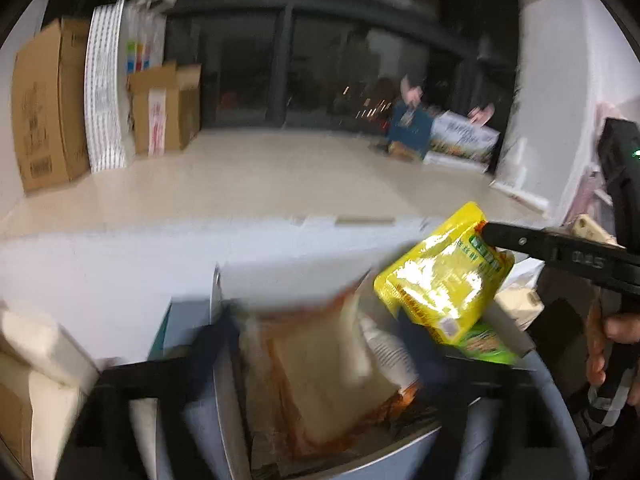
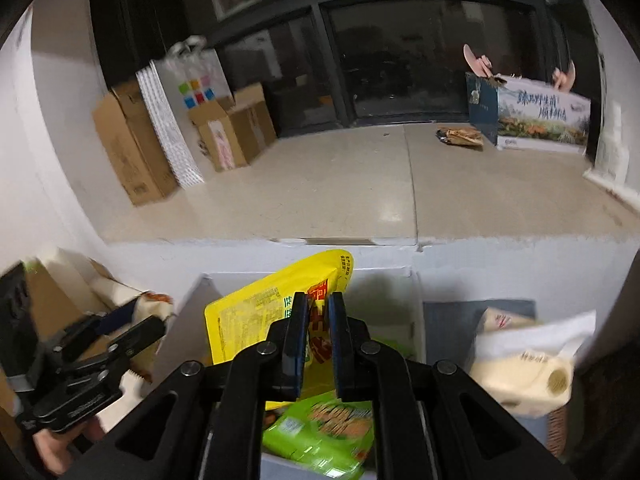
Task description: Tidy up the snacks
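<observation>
I'm holding the yellow snack pouch point(image 2: 276, 312) up over the white box point(image 2: 412, 280) with the right hand-held gripper point(image 2: 318, 312). Its jaws are standing narrow, the blue pads point(image 2: 300, 336) either side of the pouch's upper edge; whether they're pressing or just slackening I can't tell. The pouch is hanging tilted, long axis running down and away from the gripper toward the box's far left corner. Straight below it a green snack pack point(image 2: 320, 428) is already lying inside the box, so I judge the coming move to be a drop straight down. The left hand-held gripper point(image 2: 132, 336) is sitting off to the left with jaws wide and nothing between them, just past a bread bag point(image 1: 320, 372) in the neighbouring bin. The right hand is clearly the nearer one. A cream paper roll point(image 2: 528, 380) is lying right of the box. Blurry frames, hands moving.
</observation>
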`<state>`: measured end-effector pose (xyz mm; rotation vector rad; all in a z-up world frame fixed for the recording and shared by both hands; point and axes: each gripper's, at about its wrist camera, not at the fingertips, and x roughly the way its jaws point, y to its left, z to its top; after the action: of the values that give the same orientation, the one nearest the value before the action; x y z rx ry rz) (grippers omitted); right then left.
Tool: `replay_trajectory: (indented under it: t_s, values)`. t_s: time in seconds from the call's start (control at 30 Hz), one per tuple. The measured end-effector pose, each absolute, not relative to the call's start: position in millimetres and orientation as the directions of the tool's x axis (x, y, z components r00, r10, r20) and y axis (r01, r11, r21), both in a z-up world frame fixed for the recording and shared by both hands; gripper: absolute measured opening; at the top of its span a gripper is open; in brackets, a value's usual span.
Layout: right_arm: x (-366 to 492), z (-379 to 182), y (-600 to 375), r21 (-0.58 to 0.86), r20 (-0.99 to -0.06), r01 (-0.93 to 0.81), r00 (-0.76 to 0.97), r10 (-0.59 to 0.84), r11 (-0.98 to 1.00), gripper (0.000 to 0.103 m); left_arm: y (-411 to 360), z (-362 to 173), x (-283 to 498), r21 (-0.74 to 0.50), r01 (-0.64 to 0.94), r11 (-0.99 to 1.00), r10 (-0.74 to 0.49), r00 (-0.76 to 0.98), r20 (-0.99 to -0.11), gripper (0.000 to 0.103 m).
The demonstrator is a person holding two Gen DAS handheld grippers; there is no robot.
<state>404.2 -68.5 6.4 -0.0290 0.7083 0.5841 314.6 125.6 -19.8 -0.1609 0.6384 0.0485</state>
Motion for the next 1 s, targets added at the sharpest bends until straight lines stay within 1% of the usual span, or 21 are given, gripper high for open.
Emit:
replay_trajectory:
  t_s: [0.03,0.07,0.1,0.13,0.2,0.27,0.33,0.4,0.5,0.57,0.7,0.87,1.0]
  values:
    - [410,1,-65,0.172,-0.640,-0.520,0.587,0.497,0.836,0.049,129,-25,315,-0.149,-0.110,0.983,-0.002,0.799,-0.601,0.103]
    - [412,-4,-62,0.171,-0.647,-0.522,0.580,0.495,0.835,0.096,131,-28,314,-0.160,-0.122,0.979,0.000,0.795,-0.606,0.103]
    - [411,-7,-62,0.161,-0.634,-0.525,0.594,0.495,0.836,0.103,134,-33,314,-0.170,-0.136,0.976,0.002,0.785,-0.619,0.103]
    - [407,-9,-62,0.138,-0.616,-0.525,0.619,0.488,0.840,0.103,134,-35,314,-0.172,-0.140,0.975,0.002,0.781,-0.625,0.103]
    - [405,-15,-62,0.093,-0.625,-0.503,0.642,0.443,0.859,0.103,133,-36,308,-0.173,-0.138,0.975,0.002,0.788,-0.616,0.103]
    - [404,-17,-63,0.110,-0.630,-0.512,0.627,0.458,0.852,0.103,128,-31,299,-0.145,-0.135,0.980,0.024,0.807,-0.591,0.103]
    - [399,-16,-64,0.096,-0.619,-0.509,0.643,0.452,0.856,0.103,116,-16,281,-0.097,-0.111,0.989,0.045,0.854,-0.518,0.103]
    - [391,-11,-63,0.042,-0.602,-0.491,0.683,0.414,0.870,0.103,104,-2,264,-0.047,-0.091,0.995,0.060,0.887,-0.457,0.103]
    - [369,4,-67,-0.036,-0.527,-0.476,0.756,0.388,0.879,0.103,94,16,245,-0.023,-0.099,0.995,0.081,0.907,-0.412,0.103]
    - [353,15,-71,-0.055,-0.492,-0.471,0.780,0.387,0.880,0.103,89,24,229,-0.040,-0.123,0.992,0.095,0.904,-0.416,0.103]
    - [317,35,-89,-0.024,-0.425,-0.454,0.811,0.402,0.891,0.103,82,30,195,-0.060,-0.126,0.990,0.090,0.906,-0.414,0.103]
    - [267,43,-116,0.036,-0.424,-0.487,0.783,0.455,0.872,0.103,64,33,151,-0.051,-0.110,0.993,0.075,0.886,-0.458,0.103]
    - [215,42,-141,0.061,-0.411,-0.517,0.766,0.494,0.854,0.103,52,32,114,-0.109,-0.108,0.988,0.042,0.874,-0.483,0.103]
